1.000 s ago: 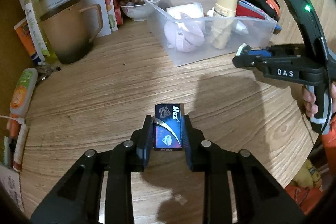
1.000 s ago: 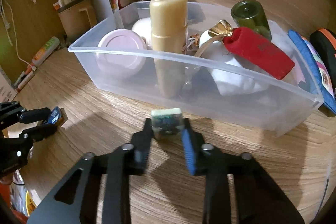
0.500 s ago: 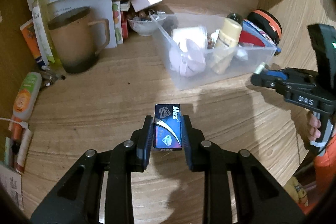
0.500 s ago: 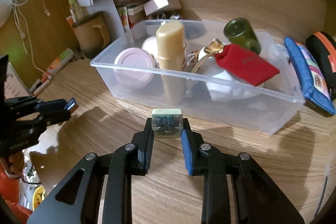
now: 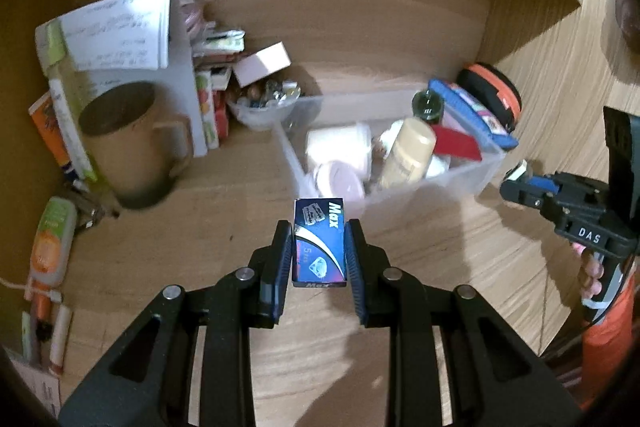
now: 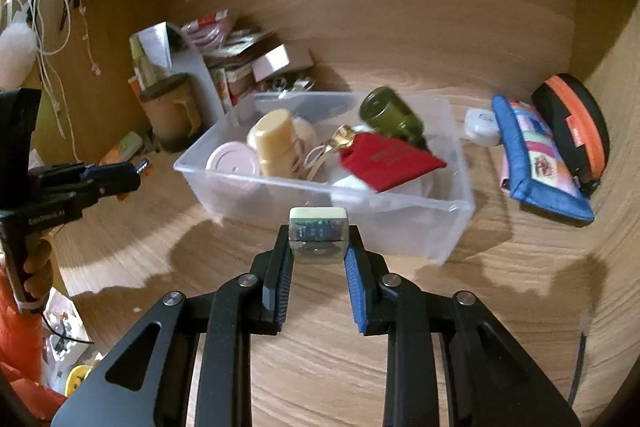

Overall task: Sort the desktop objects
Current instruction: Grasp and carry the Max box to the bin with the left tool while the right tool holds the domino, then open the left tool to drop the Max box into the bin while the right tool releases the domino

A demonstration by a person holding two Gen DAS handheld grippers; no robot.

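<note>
Both tools are clamped and off the tabletop (image 6: 500, 287) — left tool (image 5: 319, 247) on the blue Max box (image 5: 319, 243), right tool (image 6: 318, 251) on a small clear case (image 6: 318, 235) — so either could slip or clip the crowded clear bin's (image 6: 400, 227) near wall going in.

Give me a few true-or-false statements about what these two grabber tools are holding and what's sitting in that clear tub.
1. The left gripper is shut on a blue box marked Max. True.
2. The right gripper is open and holds nothing. False: it is shut on a small clear case with a pale top.
3. The clear tub holds a red pouch. True.
4. The blue box lies inside the tub. False: it is held in front of the tub.
5. The brown mug stands inside the tub. False: it stands on the desk beside it.
</note>
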